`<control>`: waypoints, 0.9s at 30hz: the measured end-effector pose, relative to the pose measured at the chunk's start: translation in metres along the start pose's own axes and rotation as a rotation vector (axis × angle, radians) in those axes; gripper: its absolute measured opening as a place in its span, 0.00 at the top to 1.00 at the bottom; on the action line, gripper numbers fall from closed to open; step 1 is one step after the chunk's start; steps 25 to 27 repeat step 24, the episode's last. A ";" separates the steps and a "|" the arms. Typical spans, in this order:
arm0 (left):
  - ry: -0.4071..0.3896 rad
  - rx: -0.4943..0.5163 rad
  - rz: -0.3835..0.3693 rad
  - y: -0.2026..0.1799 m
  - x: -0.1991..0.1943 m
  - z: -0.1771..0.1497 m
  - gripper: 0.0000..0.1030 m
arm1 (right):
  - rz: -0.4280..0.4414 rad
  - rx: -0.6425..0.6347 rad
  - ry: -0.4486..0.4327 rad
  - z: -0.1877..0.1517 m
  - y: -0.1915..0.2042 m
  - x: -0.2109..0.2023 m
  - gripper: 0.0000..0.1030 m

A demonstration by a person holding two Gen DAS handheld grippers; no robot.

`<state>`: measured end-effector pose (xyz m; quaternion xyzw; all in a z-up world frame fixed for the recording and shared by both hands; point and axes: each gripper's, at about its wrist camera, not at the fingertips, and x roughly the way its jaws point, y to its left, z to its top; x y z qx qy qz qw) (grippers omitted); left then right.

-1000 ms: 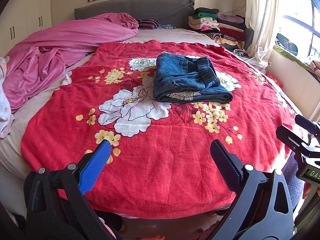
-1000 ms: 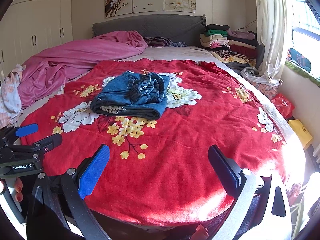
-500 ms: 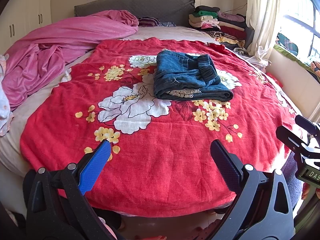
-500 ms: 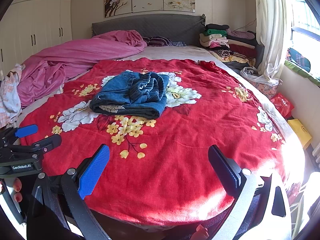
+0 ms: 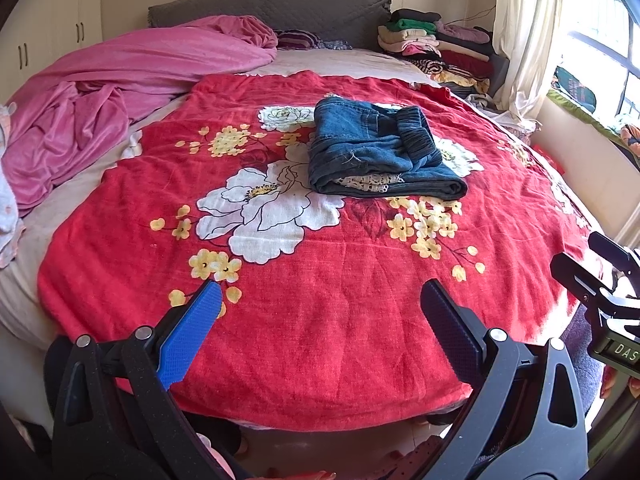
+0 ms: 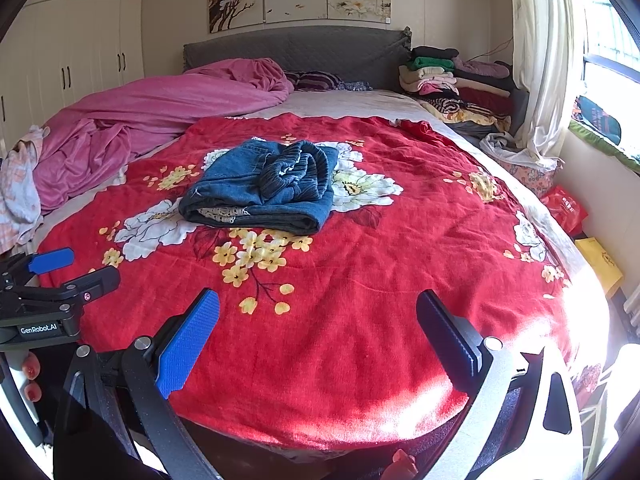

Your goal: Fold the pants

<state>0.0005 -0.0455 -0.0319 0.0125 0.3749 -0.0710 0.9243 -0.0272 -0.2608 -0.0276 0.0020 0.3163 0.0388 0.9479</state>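
Pants: folded blue denim pants (image 5: 380,152), mid red floral blanket (image 5: 320,340).
Left gripper (image 5: 320,320): jaws apart, empty.
Right gripper (image 6: 318,322): same.
Risk: bulky waistband roll may spring loose.

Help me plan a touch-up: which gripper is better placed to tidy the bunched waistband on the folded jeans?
Probably the right gripper: in its view the jeans' waistband bunches toward its side. The left gripper faces the flat edge. Both are open, well short of the jeans.
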 end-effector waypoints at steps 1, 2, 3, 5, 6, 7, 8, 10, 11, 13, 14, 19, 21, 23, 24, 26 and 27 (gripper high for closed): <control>0.004 0.005 0.012 0.000 0.001 0.000 0.09 | 0.000 0.000 0.000 0.000 0.000 0.000 0.04; 0.005 0.007 0.024 0.001 0.001 0.000 0.09 | -0.001 0.000 0.002 -0.001 0.000 0.001 0.04; 0.000 0.002 0.044 0.001 0.001 0.000 0.09 | -0.001 -0.001 0.003 -0.001 -0.001 0.001 0.04; -0.016 -0.018 0.092 0.005 0.001 0.001 0.09 | -0.004 -0.001 0.005 -0.002 -0.002 0.002 0.04; -0.012 -0.028 0.107 0.007 0.002 0.002 0.09 | -0.006 -0.002 0.009 -0.002 -0.003 0.004 0.04; -0.012 -0.038 0.119 0.009 0.003 0.002 0.09 | -0.008 -0.002 0.013 -0.003 -0.004 0.006 0.04; -0.016 -0.043 0.117 0.011 0.003 0.002 0.09 | -0.010 -0.005 0.018 -0.004 -0.007 0.007 0.04; -0.010 -0.053 0.099 0.015 0.006 0.003 0.09 | -0.029 -0.010 0.028 -0.004 -0.012 0.012 0.04; -0.010 -0.063 0.081 0.018 0.006 0.003 0.09 | -0.033 -0.007 0.035 -0.003 -0.017 0.015 0.04; -0.017 -0.085 0.054 0.024 0.008 0.006 0.09 | -0.049 0.006 0.053 0.000 -0.030 0.023 0.04; -0.017 -0.090 0.050 0.028 0.010 0.009 0.09 | -0.057 0.011 0.060 0.002 -0.038 0.028 0.04; 0.073 -0.094 0.129 0.070 0.055 0.049 0.09 | -0.150 0.040 0.113 0.029 -0.105 0.064 0.04; 0.096 -0.089 0.195 0.100 0.082 0.072 0.09 | -0.217 0.033 0.149 0.043 -0.140 0.086 0.04; 0.134 -0.104 0.262 0.137 0.114 0.096 0.09 | -0.255 0.059 0.192 0.058 -0.180 0.111 0.04; 0.148 -0.117 0.297 0.156 0.128 0.107 0.09 | -0.279 0.075 0.212 0.065 -0.199 0.125 0.04; 0.148 -0.117 0.297 0.156 0.128 0.107 0.09 | -0.279 0.075 0.212 0.065 -0.199 0.125 0.04; 0.148 -0.117 0.297 0.156 0.128 0.107 0.09 | -0.279 0.075 0.212 0.065 -0.199 0.125 0.04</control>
